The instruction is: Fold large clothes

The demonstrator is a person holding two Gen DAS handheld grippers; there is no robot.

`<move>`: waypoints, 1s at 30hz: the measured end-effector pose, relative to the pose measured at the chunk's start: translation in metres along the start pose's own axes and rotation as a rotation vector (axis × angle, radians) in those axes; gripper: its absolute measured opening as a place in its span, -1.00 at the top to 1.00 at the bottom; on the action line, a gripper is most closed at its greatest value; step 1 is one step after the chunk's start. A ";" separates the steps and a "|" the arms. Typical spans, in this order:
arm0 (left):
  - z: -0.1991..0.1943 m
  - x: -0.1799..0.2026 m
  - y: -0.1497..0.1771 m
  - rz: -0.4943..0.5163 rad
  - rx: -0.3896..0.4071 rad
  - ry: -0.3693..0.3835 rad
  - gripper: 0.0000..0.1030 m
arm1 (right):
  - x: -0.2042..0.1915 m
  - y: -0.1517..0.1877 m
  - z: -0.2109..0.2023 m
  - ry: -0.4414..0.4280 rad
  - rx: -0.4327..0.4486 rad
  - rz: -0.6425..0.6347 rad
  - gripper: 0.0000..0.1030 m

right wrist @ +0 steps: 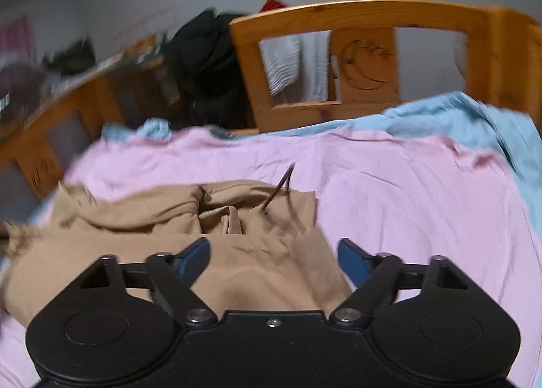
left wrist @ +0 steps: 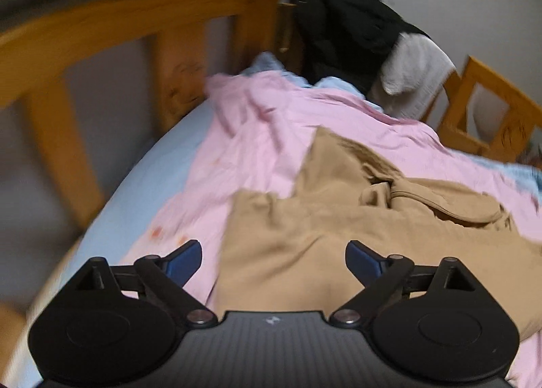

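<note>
One tan garment (left wrist: pixel 305 245) lies crumpled on a pink sheet (left wrist: pixel 257 151) spread over the bed. In the left wrist view its bulk runs from lower left toward upper right, a pointed flap reaching up toward the far end of the bed and a bunched hood-like fold (left wrist: pixel 440 201) at its right side. In the right wrist view the same garment (right wrist: pixel 237 252) stretches mostly left to right across the near part of the pink sheet (right wrist: pixel 406 201), with the bunched fold near its middle and one dark cord (right wrist: pixel 277 188) sticking up from it. Which end is the hem I cannot tell through the blur.

Counted: one tan garment, one pink sheet, one light blue sheet (right wrist: pixel 457 113) showing under the pink at the edges, one wooden bed frame (right wrist: pixel 372 15), one heap of black clothes (left wrist: pixel 349 25) past the far end of the bed, one white towel-like cloth (left wrist: pixel 413 66) beside that heap.

The left gripper (left wrist: pixel 273 259) has its jaws spread wide; the tan cloth lies below and between the blue fingertips (left wrist: pixel 184 259), and the pads do not press on it. The right gripper (right wrist: pixel 273 257) is likewise spread wide over the garment's right part, its blue fingertips (right wrist: pixel 352 261) clear of the cloth, nothing gripped
</note>
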State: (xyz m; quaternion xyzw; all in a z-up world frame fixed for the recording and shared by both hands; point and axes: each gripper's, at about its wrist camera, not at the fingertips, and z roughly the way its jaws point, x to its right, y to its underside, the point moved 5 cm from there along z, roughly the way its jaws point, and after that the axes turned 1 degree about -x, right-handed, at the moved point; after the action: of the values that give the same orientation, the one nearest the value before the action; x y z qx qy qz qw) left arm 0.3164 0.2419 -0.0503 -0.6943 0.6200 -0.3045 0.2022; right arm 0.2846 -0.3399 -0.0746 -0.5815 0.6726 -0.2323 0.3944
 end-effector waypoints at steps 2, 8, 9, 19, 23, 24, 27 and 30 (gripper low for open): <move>-0.003 -0.014 0.016 -0.061 -0.027 0.000 -0.84 | 0.006 0.009 -0.010 -0.006 0.007 0.026 -0.76; 0.010 -0.037 0.051 -0.235 -0.113 0.052 -0.17 | 0.032 0.046 -0.012 0.062 -0.033 0.158 -0.56; 0.013 -0.037 0.054 -0.248 -0.118 0.066 0.08 | 0.036 0.049 -0.008 0.065 -0.052 0.196 -0.38; -0.004 -0.029 0.049 -0.134 -0.070 -0.047 0.87 | 0.045 0.047 -0.016 0.118 0.010 0.235 0.95; 0.023 -0.022 0.059 -0.081 -0.131 -0.085 0.86 | 0.048 0.062 0.007 0.154 -0.087 0.208 0.95; 0.026 -0.019 0.061 -0.064 -0.131 -0.090 0.86 | 0.045 0.065 0.012 0.165 -0.104 0.180 0.95; 0.020 -0.017 0.063 -0.038 -0.123 -0.107 0.72 | 0.037 0.067 0.015 0.185 -0.099 0.101 0.91; 0.002 -0.016 0.060 -0.039 -0.108 -0.186 -0.17 | 0.031 0.064 0.005 0.223 -0.053 0.055 0.52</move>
State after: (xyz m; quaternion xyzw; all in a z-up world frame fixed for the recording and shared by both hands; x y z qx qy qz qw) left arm 0.2724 0.2487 -0.0944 -0.7414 0.6004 -0.2089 0.2150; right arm 0.2499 -0.3550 -0.1343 -0.5436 0.7340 -0.2668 0.3076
